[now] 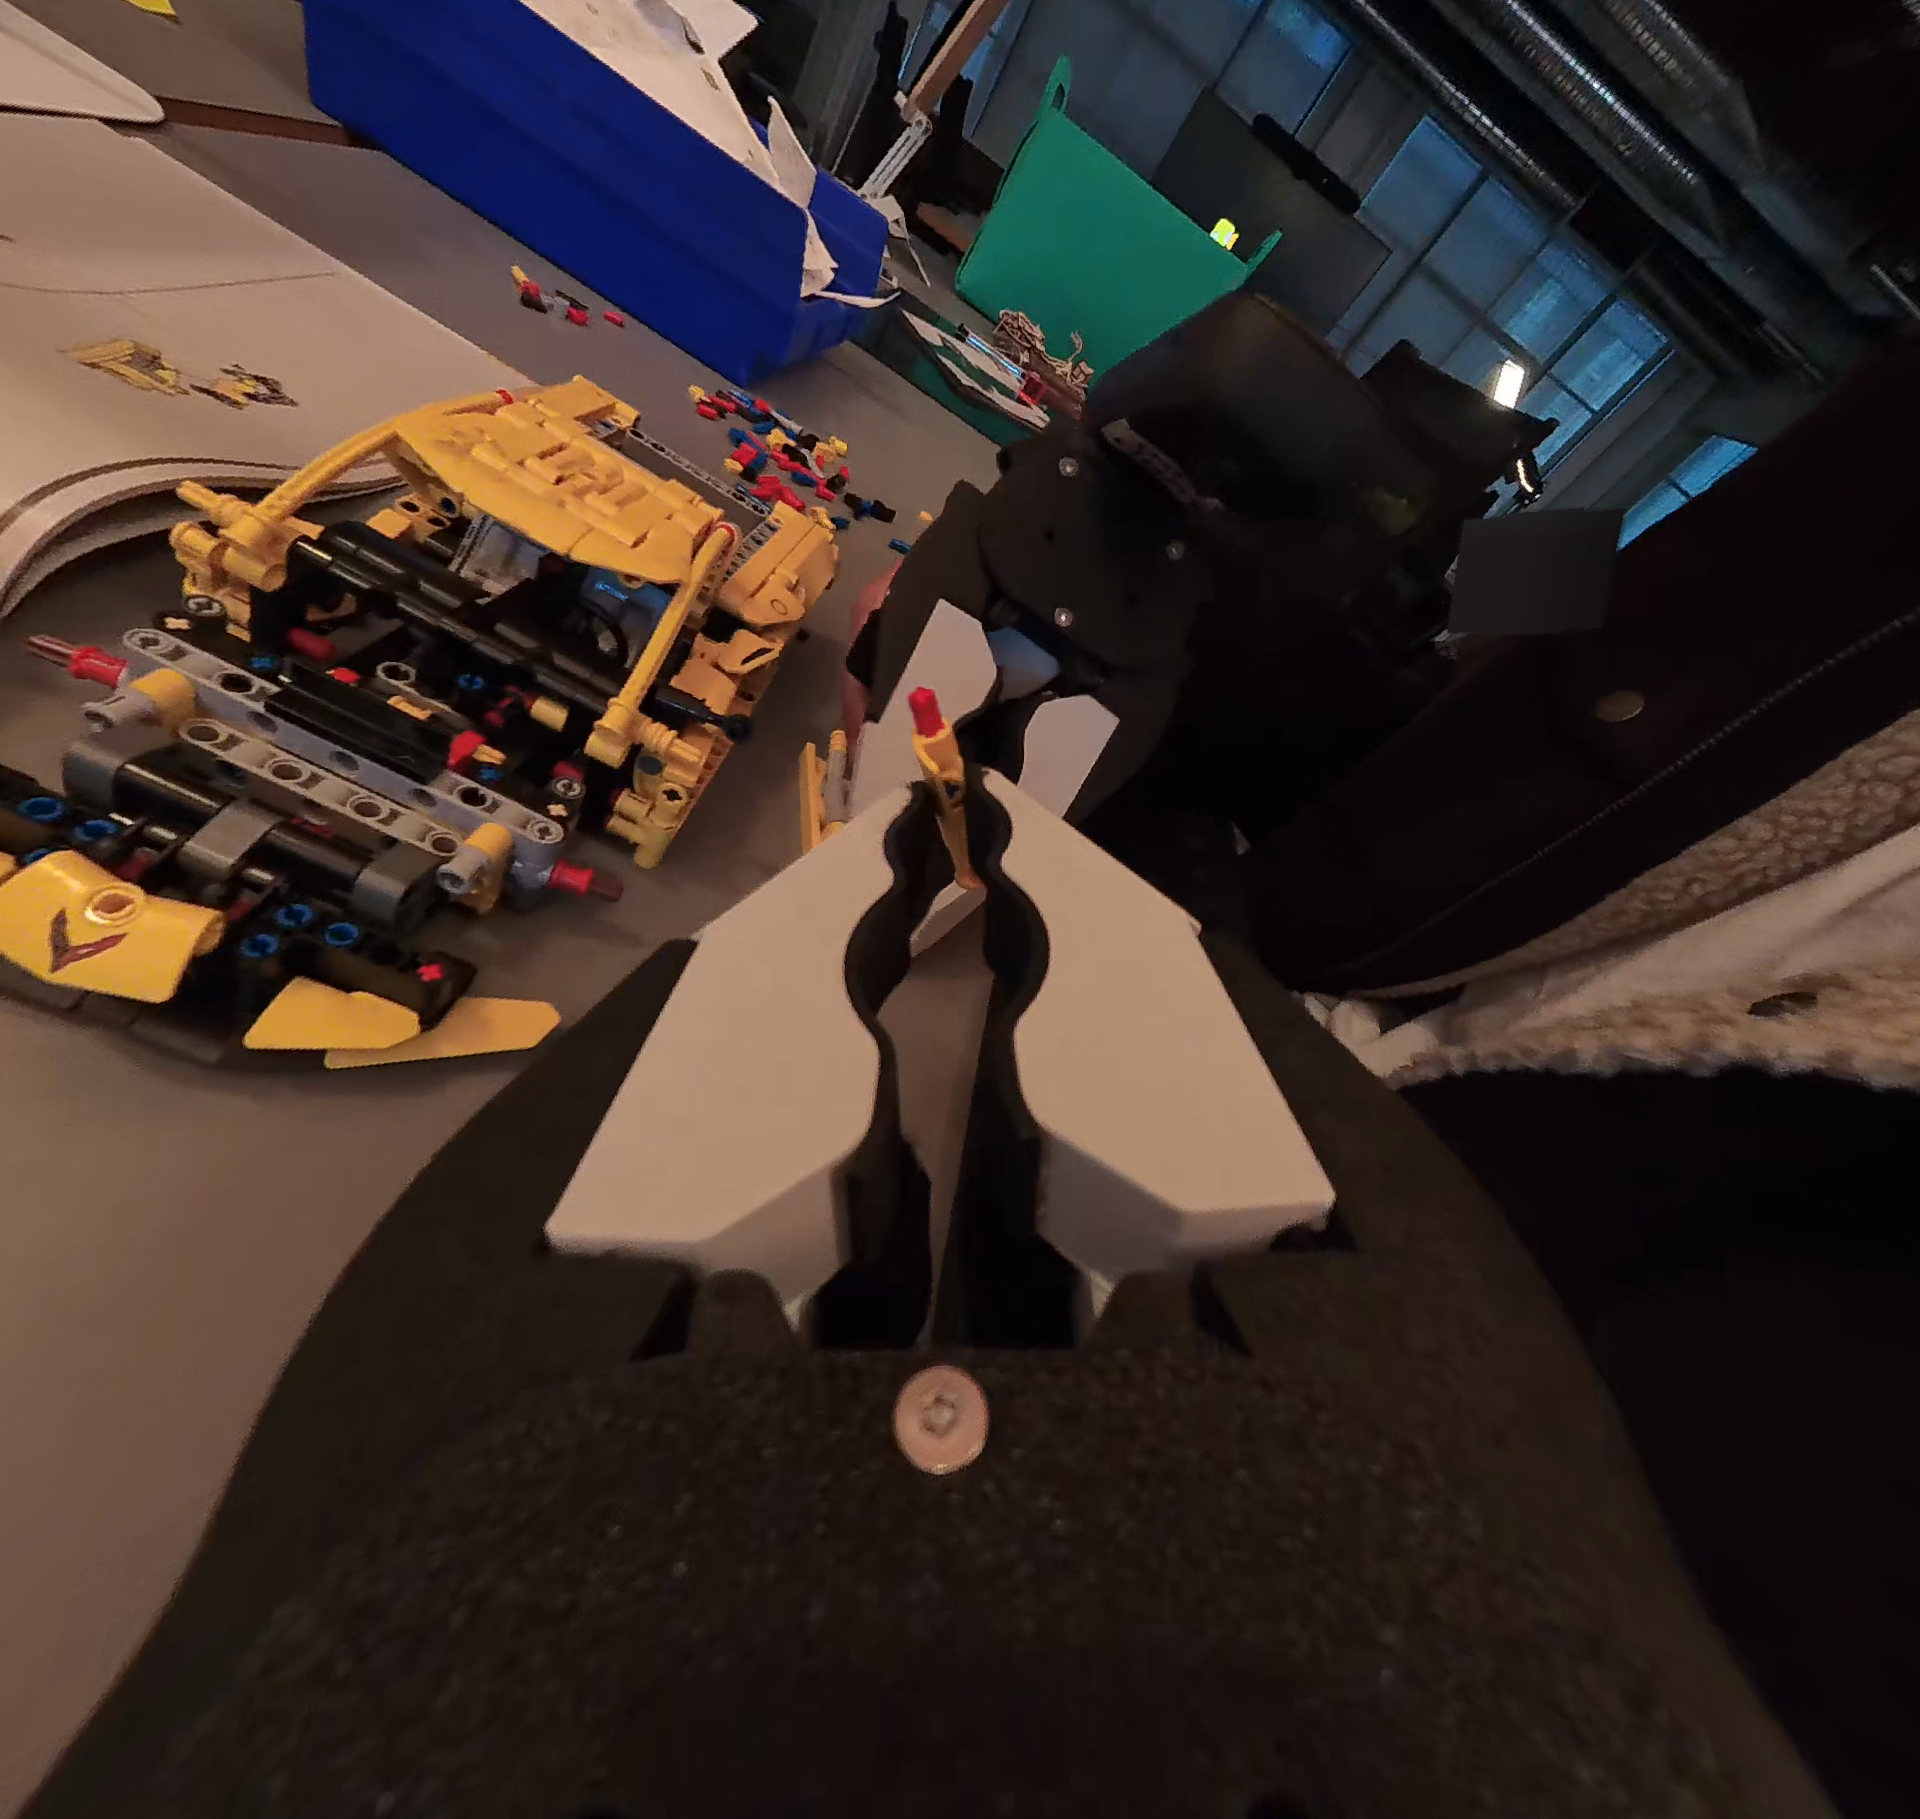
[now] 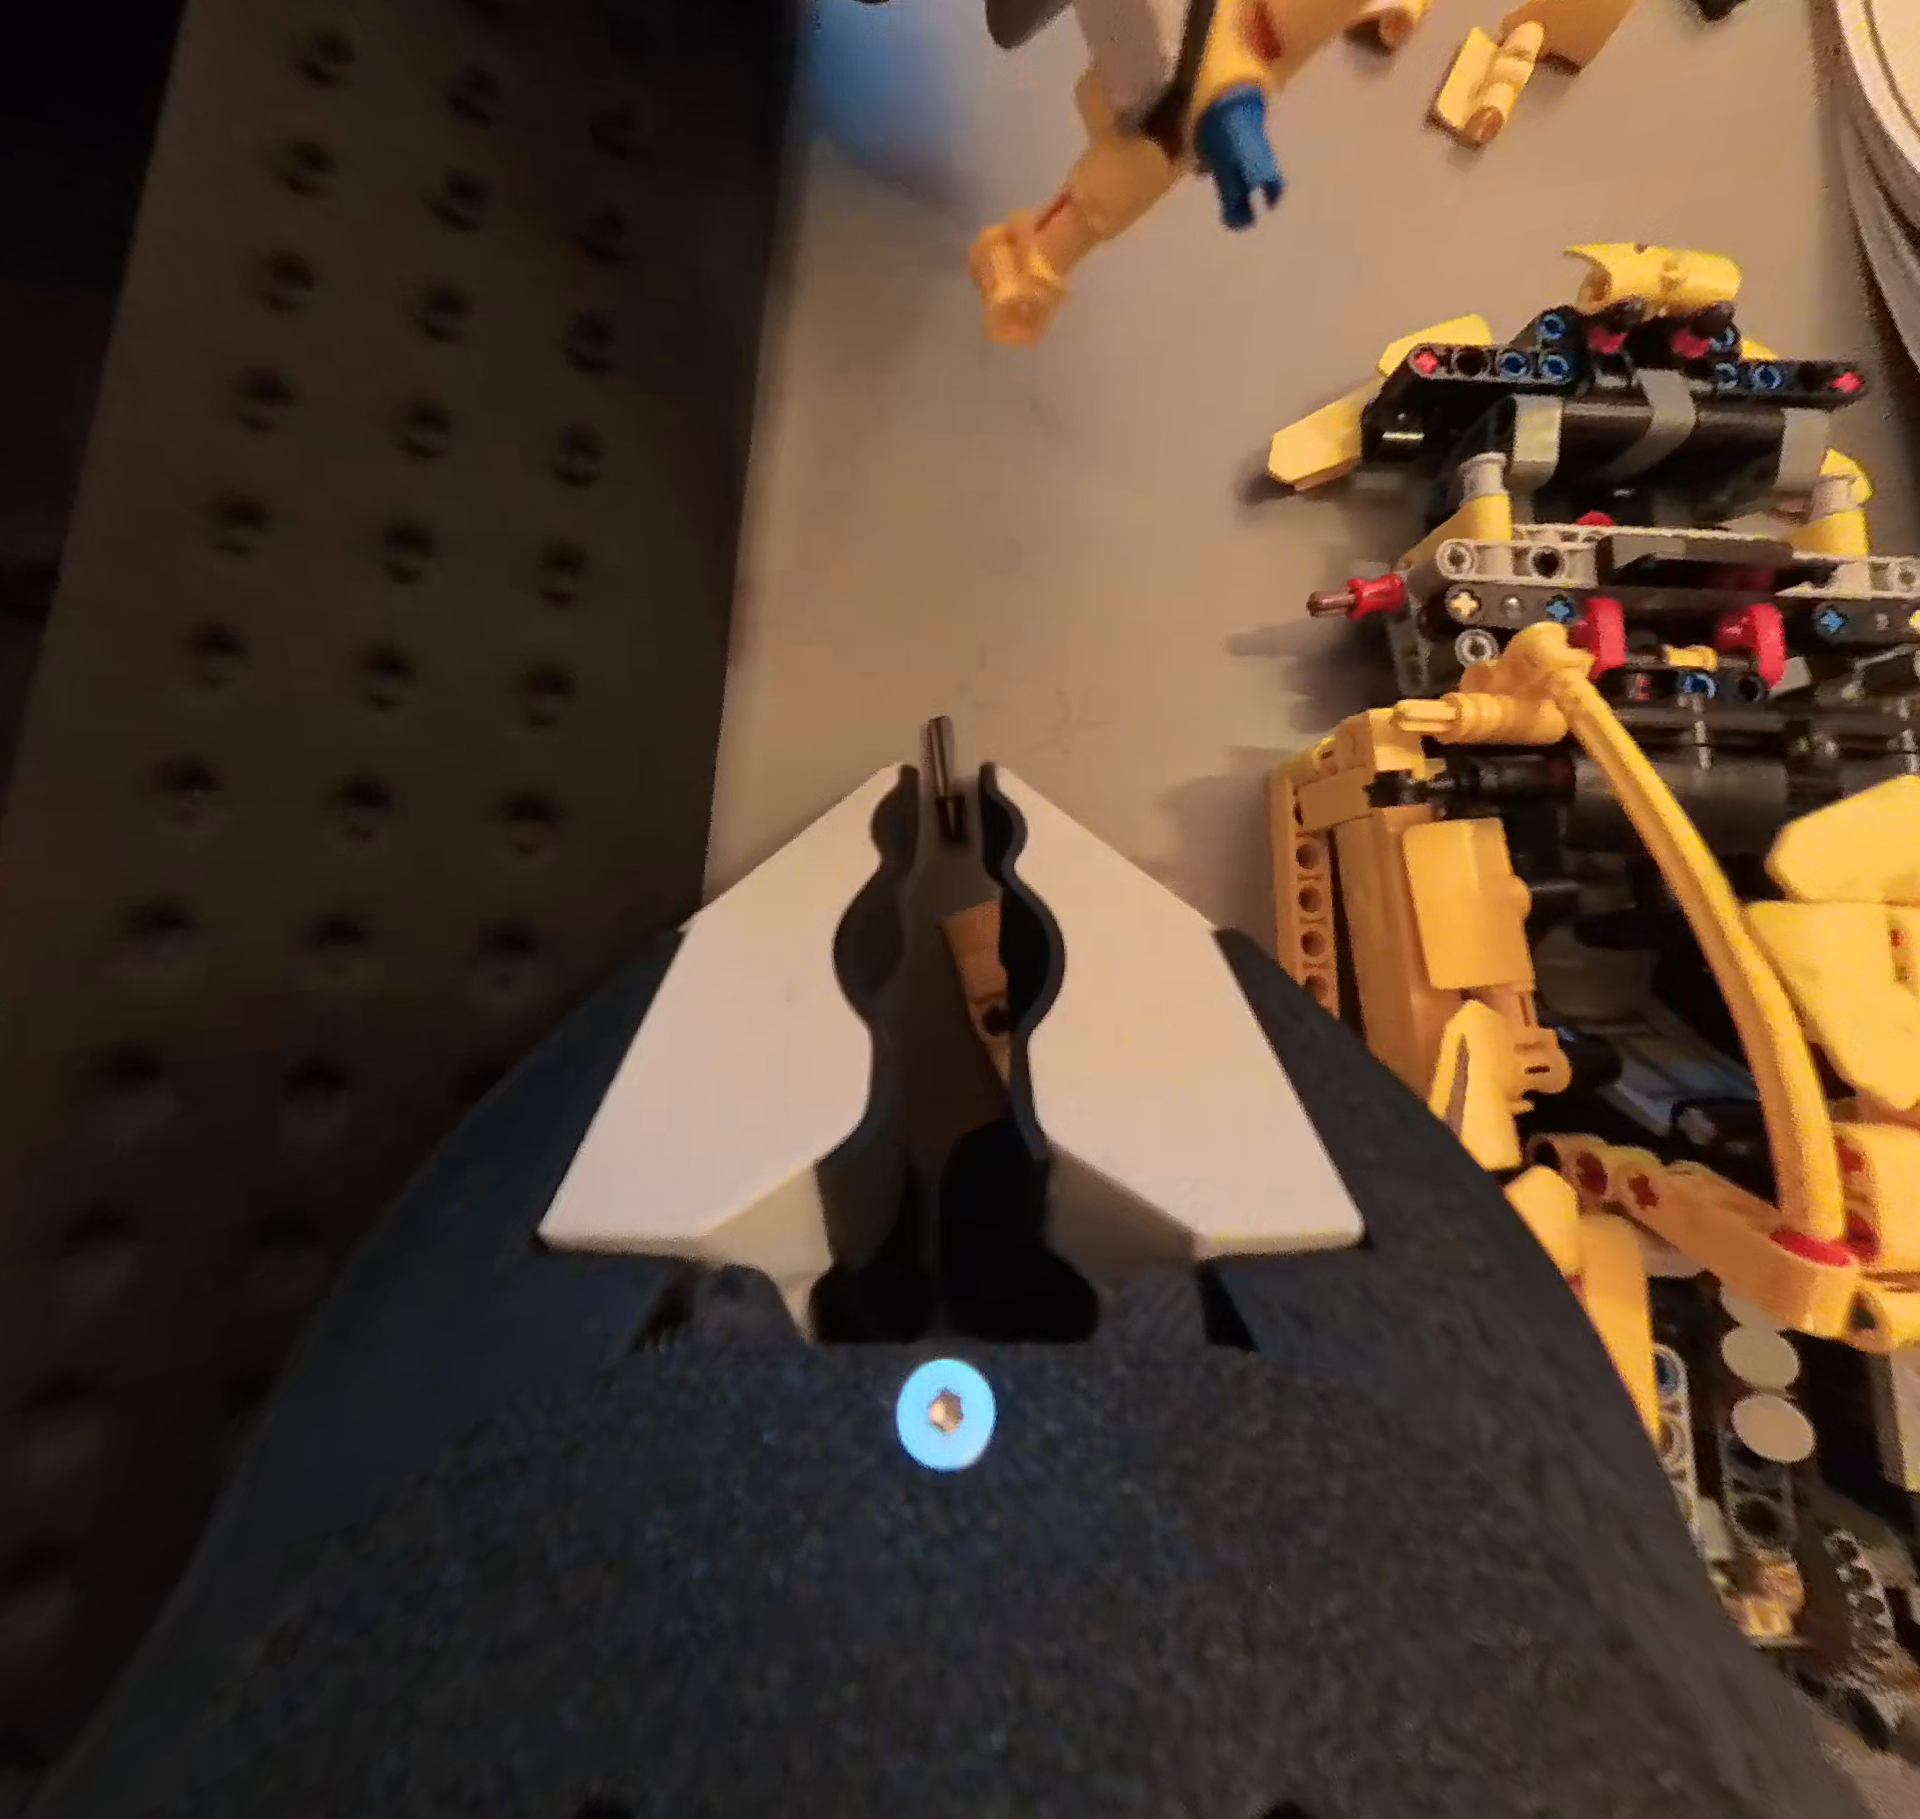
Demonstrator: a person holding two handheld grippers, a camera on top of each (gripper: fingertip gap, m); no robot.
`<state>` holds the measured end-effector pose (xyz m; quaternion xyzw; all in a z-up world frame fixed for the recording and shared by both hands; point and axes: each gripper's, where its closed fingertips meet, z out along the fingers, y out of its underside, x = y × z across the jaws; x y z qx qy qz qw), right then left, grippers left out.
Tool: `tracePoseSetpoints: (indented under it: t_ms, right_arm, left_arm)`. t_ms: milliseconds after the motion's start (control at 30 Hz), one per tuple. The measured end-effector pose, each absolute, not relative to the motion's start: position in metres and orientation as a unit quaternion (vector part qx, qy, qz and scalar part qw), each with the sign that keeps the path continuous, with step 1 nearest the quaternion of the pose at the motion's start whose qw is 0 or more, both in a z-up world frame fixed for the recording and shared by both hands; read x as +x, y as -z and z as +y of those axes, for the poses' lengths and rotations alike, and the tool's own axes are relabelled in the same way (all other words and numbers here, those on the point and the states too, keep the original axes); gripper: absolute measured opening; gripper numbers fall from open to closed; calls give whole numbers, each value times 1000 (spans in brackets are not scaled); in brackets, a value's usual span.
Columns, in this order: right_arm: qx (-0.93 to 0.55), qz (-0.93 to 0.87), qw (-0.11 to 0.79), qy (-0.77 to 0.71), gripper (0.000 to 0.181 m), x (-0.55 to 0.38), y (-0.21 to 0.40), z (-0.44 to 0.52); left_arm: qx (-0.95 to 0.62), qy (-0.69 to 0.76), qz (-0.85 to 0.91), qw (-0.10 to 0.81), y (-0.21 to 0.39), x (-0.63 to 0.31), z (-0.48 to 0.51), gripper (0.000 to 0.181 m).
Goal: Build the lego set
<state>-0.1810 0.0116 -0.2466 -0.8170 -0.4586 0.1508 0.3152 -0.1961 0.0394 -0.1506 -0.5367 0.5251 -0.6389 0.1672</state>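
Holding: left gripper (image 1: 948, 793) pinches yellow connector (image 1: 943, 801), axis along fingers; right gripper (image 2: 948, 782) clamps dark axle (image 2: 942, 767), pointing forward, apart.

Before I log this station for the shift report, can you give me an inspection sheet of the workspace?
Surface: grey table, bare in front of the model.
Job's things: part-built yellow and black car model; open instruction booklet behind it.
Clutter: loose small red, blue and black pieces beyond the model; blue bin with crumpled paper.
Grippers: left gripper shut on a yellow piece with red pin; right gripper shut on a dark axle with a tan part.
Cables: nothing seen.
Surroundings: green bag, windows, ceiling ducts; a perforated dark panel beside the table.
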Motion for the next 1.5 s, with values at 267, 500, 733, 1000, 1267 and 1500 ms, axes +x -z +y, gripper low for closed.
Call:
tracePoseSetpoints:
  t_ms: [267, 500, 733, 1000, 1267, 1500]
  right_arm:
    - [-747, -339, 460, -339, 22, -198, 153, 26]
    - [-731, -325, 472, -371, 10, -202, 139, 25]
    - [-733, -340, 448, -382, 3, -210, 146, 20]
    - [-745, -300, 450, -392, 3, -204, 144, 28]
    - [-727, -254, 478, -423, 2, -194, 128, 35]
    - [-729, -259, 474, -420, 2, -198, 129, 35]
  left_arm:
    - [-506, 643, 549, 169, 146, -200, 26, 6]
    - [-491, 649, 556, 170, 143, -202, 20, 6]
    - [-473, 663, 559, 157, 138, -205, 12, 6]
    - [-498, 668, 528, 161, 138, -199, 23, 13]
    - [-507, 666, 526, 148, 141, -196, 22, 23]
    - [-500, 676, 522, 143, 138, -196, 18, 16]
